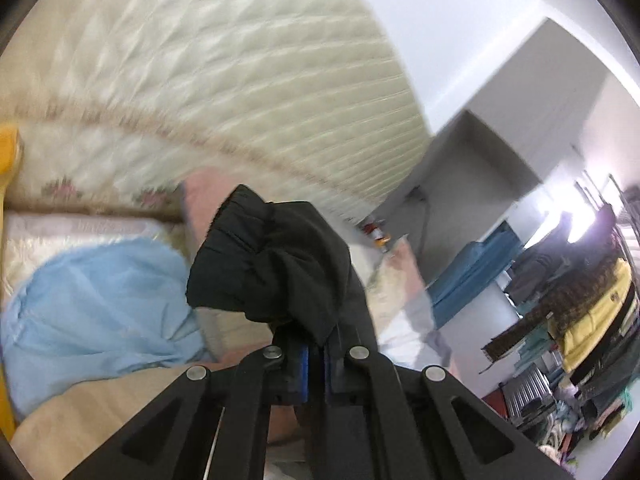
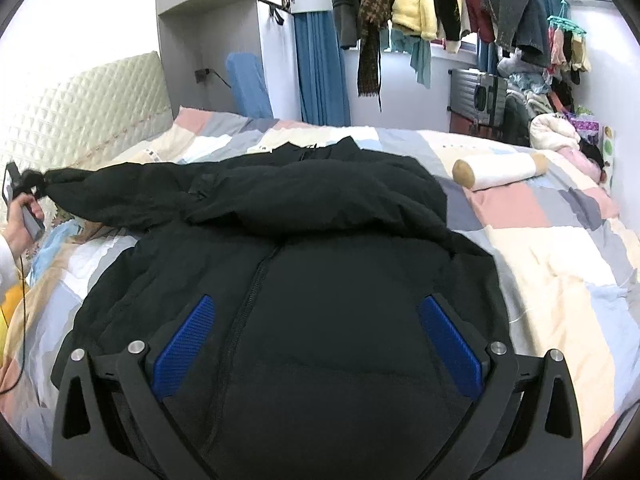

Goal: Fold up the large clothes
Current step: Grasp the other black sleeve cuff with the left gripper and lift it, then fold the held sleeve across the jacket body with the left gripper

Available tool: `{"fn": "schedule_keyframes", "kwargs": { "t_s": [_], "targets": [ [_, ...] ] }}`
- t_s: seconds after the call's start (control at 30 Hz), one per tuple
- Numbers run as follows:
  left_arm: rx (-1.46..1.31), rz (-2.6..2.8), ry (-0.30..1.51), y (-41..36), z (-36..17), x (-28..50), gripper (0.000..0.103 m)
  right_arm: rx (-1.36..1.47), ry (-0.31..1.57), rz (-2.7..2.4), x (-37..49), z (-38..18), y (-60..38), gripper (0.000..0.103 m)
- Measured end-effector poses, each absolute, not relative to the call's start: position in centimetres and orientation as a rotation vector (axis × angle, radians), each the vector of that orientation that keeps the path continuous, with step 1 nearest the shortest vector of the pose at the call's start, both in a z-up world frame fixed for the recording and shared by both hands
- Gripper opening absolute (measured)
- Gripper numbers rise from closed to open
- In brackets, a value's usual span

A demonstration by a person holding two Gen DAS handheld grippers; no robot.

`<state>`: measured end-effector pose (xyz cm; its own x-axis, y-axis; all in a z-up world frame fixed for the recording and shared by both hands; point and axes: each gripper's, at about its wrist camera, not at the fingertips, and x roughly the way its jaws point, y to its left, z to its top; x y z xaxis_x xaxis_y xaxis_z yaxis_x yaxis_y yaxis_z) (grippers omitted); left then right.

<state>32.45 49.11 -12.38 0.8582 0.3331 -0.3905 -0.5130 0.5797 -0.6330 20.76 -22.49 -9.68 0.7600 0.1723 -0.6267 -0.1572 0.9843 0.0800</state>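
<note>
A black padded jacket [image 2: 320, 240] lies front up on the patchwork bed cover [image 2: 560, 248], its zip running down the middle. My left gripper [image 1: 316, 336] is shut on the jacket's sleeve cuff [image 1: 272, 264], which bunches over the fingers. In the right wrist view that gripper [image 2: 24, 188] holds the sleeve [image 2: 120, 192] stretched out to the far left, lifted off the bed. My right gripper [image 2: 316, 344] is open and empty, low over the jacket's lower front, its blue pads [image 2: 188, 340] wide apart.
A quilted cream headboard [image 1: 240, 72] stands behind the bed. A light blue cloth [image 1: 92, 300] lies near the pillows. A white roll cushion [image 2: 500, 172] lies on the bed's right side. A rack of hanging clothes [image 2: 440, 4] and a grey suitcase [image 2: 476, 96] stand beyond.
</note>
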Motion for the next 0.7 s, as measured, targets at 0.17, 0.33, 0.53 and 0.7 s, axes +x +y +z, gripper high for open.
{"fn": "schedule_keyframes", "kwargs": {
  "t_s": [0.17,0.33,0.53,0.7],
  "targets": [
    [-0.689,0.436,0.227,43.5,-5.3,33.0,0.004,0.066,0.656,0.201,19.5,-8.6,-24.3,0.103],
    [-0.609,0.381,0.218,37.3,-1.0,33.4,0.004,0.007,0.615,0.167,18.4,-8.5,-25.9,0.103],
    [-0.508,0.289,0.215,28.5,3.8,33.9,0.004,0.073,0.632,0.143,17.9,-8.7,-29.2,0.103],
    [-0.389,0.187,0.244,20.2,7.1,35.0,0.004,0.137,0.597,0.147,17.1,-7.6,-31.0,0.103]
  ]
}}
